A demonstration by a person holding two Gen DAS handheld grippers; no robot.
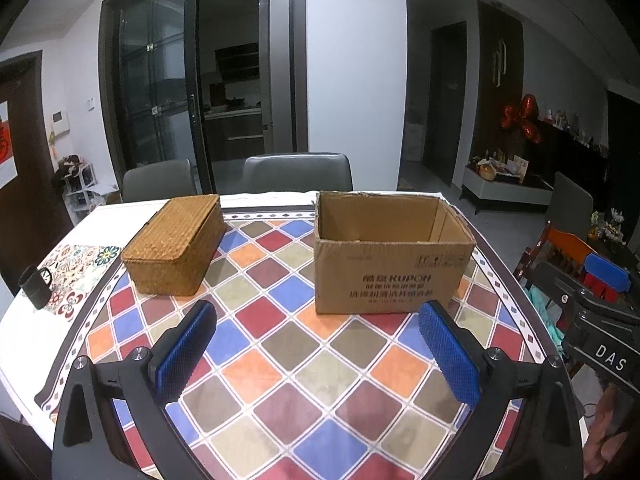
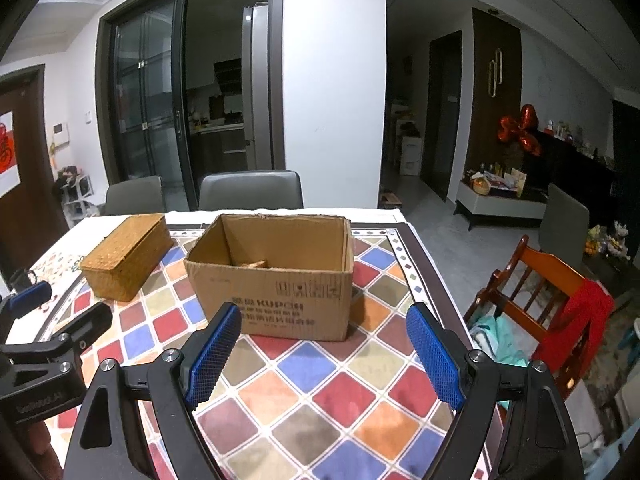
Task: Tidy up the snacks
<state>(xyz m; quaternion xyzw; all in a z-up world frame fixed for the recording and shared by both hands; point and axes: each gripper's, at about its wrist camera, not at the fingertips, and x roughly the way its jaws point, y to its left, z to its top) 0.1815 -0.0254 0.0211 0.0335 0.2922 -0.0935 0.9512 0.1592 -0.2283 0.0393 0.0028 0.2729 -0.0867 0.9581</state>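
Observation:
An open cardboard box (image 1: 392, 276) stands on the table's right half, and shows in the right wrist view (image 2: 276, 292) too; something tan lies inside it. A woven wicker basket (image 1: 176, 244) with its lid shut sits to its left, seen also in the right wrist view (image 2: 128, 256). My left gripper (image 1: 318, 354) is open and empty above the checkered tablecloth, short of both containers. My right gripper (image 2: 324, 356) is open and empty just in front of the cardboard box. No snacks show on the table.
A black mug (image 1: 36, 286) stands at the table's left edge on a patterned mat. Grey chairs (image 1: 298, 172) stand behind the table. A wooden chair (image 2: 548, 292) with red cloth is off the right side. The other gripper (image 2: 44, 344) shows at left.

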